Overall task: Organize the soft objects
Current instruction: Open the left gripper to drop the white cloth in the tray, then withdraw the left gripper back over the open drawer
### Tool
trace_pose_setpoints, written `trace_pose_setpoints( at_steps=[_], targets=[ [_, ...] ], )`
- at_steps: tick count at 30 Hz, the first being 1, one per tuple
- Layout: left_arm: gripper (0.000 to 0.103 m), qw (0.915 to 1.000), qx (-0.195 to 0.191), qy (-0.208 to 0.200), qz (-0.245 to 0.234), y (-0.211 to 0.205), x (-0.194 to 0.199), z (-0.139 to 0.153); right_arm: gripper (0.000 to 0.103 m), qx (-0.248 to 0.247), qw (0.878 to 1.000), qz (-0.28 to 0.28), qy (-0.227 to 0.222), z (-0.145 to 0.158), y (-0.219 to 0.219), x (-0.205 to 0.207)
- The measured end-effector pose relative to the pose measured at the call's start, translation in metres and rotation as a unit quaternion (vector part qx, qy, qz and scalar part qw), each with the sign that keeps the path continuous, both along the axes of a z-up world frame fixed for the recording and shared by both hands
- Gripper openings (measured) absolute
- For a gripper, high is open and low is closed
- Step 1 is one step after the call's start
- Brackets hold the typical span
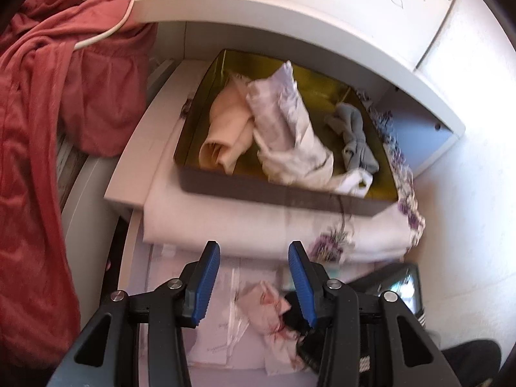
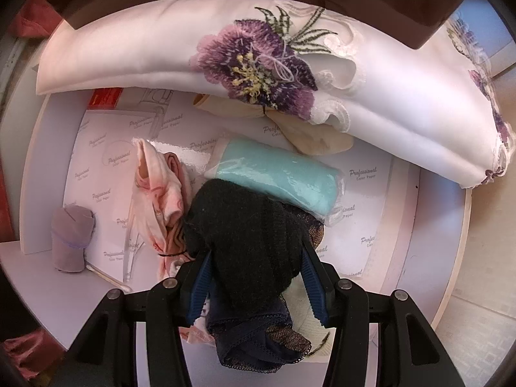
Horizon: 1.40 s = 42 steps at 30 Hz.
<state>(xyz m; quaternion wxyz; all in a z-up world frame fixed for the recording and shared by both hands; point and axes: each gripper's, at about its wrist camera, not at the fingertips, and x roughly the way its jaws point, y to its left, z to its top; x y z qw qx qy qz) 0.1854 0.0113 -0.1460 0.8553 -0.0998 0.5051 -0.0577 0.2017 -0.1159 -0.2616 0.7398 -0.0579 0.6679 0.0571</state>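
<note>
Where sheets [image 2: 106, 167] read "Professional Color Paper", right tool [image 2: 254, 254] grips blk fabric [image 2: 245, 235].

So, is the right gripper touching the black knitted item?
Touching. The right wrist view shows the black knitted item pinched between both blue fingers of the right gripper.

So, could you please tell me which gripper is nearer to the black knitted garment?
Right. The right gripper has its jaws closed on the black knitted garment; the left gripper hangs open above and short of it.
</note>
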Motion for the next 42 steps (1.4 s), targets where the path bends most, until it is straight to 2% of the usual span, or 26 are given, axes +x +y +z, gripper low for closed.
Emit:
trace_pose_setpoints(
  at_steps=[9,13,21,24,28,32,42],
  targets=[
    [0.044,0.9992,0.017,0.037,-0.002,0.003,-0.023,-0.026,0.053,0.0,1.0,-0.001,-0.002,-0.002,-0.001,-0.001],
    [0.044,0.9971,0.02,0.073,-0.008,0.002,-0.029,-0.048,0.053,0.002,1.0,-0.003,-0.003,-0.002,-0.003,-0.002],
    [0.044,0.9922,0.031,0.121,-0.007,0.007,-0.033,-0.084,0.053,0.006,1.0,-0.01,-0.001,-0.002,-0.008,0.0],
    [0.044,0.9898,0.032,0.139,-0.006,0.007,-0.035,-0.097,0.053,0.007,1.0,-0.011,0.0,-0.002,-0.01,0.001],
    [0.045,0.9826,0.029,0.183,-0.013,0.003,-0.037,-0.121,0.053,0.008,1.0,-0.012,-0.001,-0.002,-0.013,0.002],
    [0.045,0.978,0.039,0.203,-0.028,-0.004,-0.039,-0.136,0.052,0.005,1.0,-0.009,-0.004,-0.002,-0.012,-0.002],
    [0.045,0.9684,0.036,0.243,-0.043,-0.012,-0.047,-0.163,0.046,0.006,1.0,-0.007,-0.005,0.005,-0.011,-0.008]
  ],
)
